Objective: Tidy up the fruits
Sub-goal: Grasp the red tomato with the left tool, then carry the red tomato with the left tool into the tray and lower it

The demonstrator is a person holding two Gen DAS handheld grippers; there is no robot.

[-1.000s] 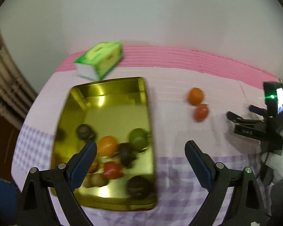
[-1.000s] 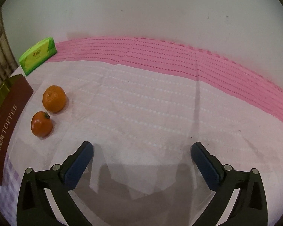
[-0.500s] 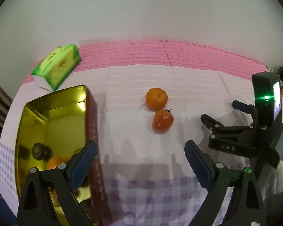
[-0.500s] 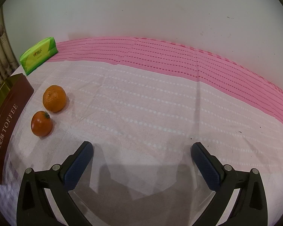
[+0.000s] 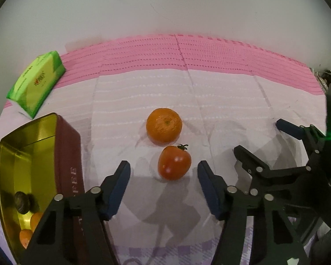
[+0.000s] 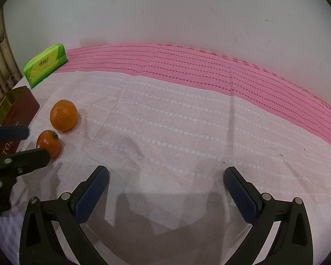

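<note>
A red tomato [image 5: 174, 165] lies on the pink tablecloth, with an orange mandarin [image 5: 164, 125] just beyond it. My left gripper [image 5: 163, 173] is open and low, its fingertips on either side of the tomato, not touching it. A gold tin [image 5: 28, 150] with brown walls stands at the left and holds several fruits. My right gripper [image 6: 165, 176] is open and empty over bare cloth to the right; it shows in the left wrist view [image 5: 258, 137]. In the right wrist view the tomato [image 6: 49, 144] and mandarin [image 6: 64, 115] lie far left.
A green tissue pack [image 5: 36, 84] lies at the back left near the white wall. The tablecloth [image 6: 187, 121] has a darker pink band along the back. The left gripper's fingers [image 6: 8, 132] show at the left edge of the right wrist view.
My left gripper has swung right from over the tin and come down around the tomato. The right gripper has stayed nearly still.
</note>
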